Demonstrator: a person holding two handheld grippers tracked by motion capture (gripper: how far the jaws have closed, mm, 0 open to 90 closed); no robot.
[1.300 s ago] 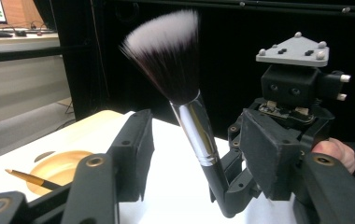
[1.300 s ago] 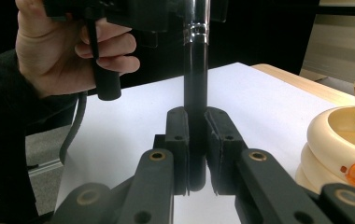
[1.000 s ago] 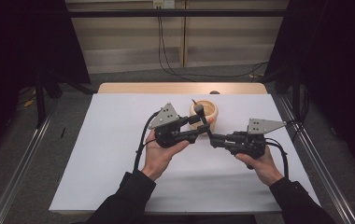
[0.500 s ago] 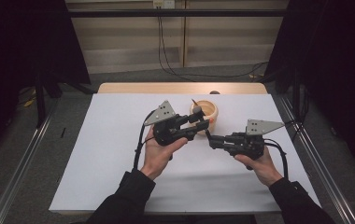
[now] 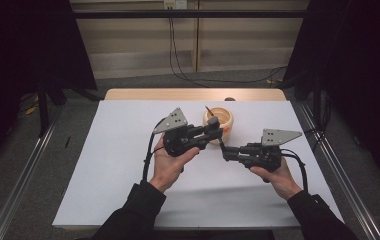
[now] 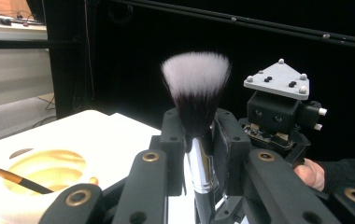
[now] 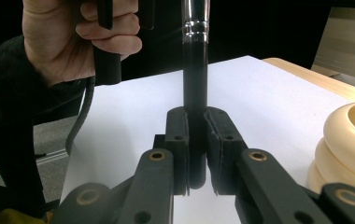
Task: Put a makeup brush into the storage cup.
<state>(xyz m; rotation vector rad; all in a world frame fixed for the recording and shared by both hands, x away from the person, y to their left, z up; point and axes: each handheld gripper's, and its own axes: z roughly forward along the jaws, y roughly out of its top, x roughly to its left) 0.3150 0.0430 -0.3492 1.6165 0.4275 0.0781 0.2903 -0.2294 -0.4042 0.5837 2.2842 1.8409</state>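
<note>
Brush [image 5: 221,141] held between both grippers above the table [image 5: 103,165], beside the bowl [image 5: 225,120]. Left gripper [image 6: 199,140] just closing, pads on the ferrule, bristles up. Right gripper [image 7: 196,140] clenched on the handle.

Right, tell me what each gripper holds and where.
Both hold one black-handled makeup brush: left gripper jaws at its silver ferrule, right gripper jaws on the handle's lower end.
</note>
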